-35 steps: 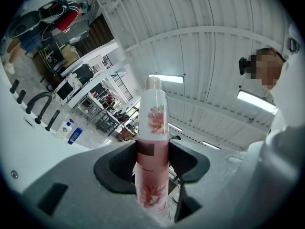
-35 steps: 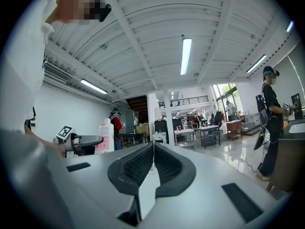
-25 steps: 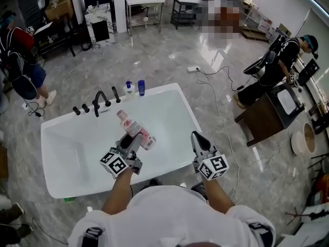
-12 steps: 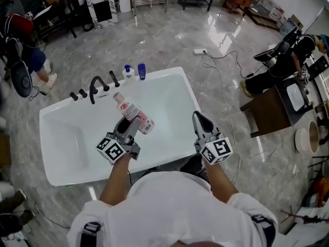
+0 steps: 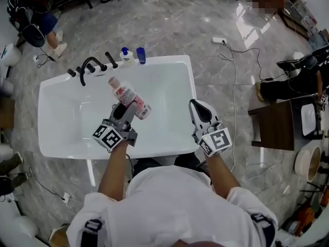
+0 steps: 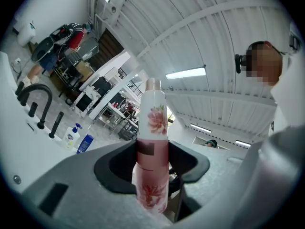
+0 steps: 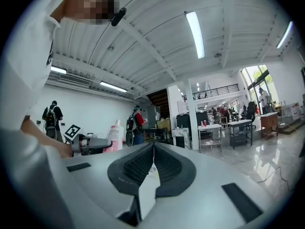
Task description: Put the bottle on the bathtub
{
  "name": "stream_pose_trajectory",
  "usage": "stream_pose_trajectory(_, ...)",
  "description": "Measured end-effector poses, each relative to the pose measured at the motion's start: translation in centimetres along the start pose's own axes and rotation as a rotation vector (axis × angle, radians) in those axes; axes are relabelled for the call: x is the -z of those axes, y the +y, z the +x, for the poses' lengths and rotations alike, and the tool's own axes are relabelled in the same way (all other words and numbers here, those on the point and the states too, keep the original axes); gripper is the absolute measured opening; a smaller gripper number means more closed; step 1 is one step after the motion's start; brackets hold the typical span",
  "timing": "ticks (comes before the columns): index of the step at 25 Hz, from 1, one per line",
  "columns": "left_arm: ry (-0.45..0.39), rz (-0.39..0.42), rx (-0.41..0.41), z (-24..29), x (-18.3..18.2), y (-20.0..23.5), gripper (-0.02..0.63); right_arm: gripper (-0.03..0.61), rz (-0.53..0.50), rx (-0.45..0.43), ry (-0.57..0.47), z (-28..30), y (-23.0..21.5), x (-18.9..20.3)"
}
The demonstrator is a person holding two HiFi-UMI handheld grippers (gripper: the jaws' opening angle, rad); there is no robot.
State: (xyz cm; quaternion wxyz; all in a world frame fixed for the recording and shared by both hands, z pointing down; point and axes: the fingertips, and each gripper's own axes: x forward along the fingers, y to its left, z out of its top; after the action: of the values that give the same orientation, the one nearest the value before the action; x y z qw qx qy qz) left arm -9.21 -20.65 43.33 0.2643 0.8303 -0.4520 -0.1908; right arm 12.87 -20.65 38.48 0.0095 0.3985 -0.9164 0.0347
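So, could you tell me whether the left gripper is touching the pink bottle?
Touching. The left gripper has its jaws pressed on both sides of the pink bottle, as that gripper's own view plainly shows.

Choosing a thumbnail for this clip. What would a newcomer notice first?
The pink flowered bottle, clamped in the left tongs, is held over the white bathtub that fills the middle of the head view. Next come the black faucet on the tub's far-left rim, and the right tongs, shut and empty, by the tub's right edge.
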Motion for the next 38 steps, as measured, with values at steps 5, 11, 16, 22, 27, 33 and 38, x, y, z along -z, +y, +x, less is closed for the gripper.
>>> stream_pose_trajectory(5,-0.039,0.054,-0.085,4.6,1.8,-0.3,0.212,0.015,0.002,-0.041,0.012,0.9,-6.0,0.3)
stream_pose_trajectory(11,-0.057,0.219,-0.157,9.7,3.2,1.3,0.212,0.015,0.022,-0.072,0.059,5.0,-10.7,4.4)
stream_pose_trajectory(16,-0.019,0.337,-0.152,13.8,4.9,4.1,0.212,0.015,0.019,-0.042,0.064,9.2,-13.4,8.2)
stream_pose_trajectory(22,0.007,0.413,-0.157,18.3,7.8,8.0,0.212,0.015,0.049,0.0,0.095,13.5,-17.3,12.7)
stream_pose_trajectory(27,0.027,0.465,-0.175,21.4,10.4,11.7,0.212,0.015,0.043,0.023,0.101,16.8,-19.8,15.5)
stream_pose_trajectory(33,0.029,0.511,-0.196,24.9,12.8,16.1,0.212,0.015,0.03,0.018,0.107,20.8,-21.6,18.7)
stream_pose_trajectory(38,0.023,0.539,-0.204,27.6,15.0,19.7,0.21,0.015,0.048,0.008,0.119,23.5,-22.7,22.2)
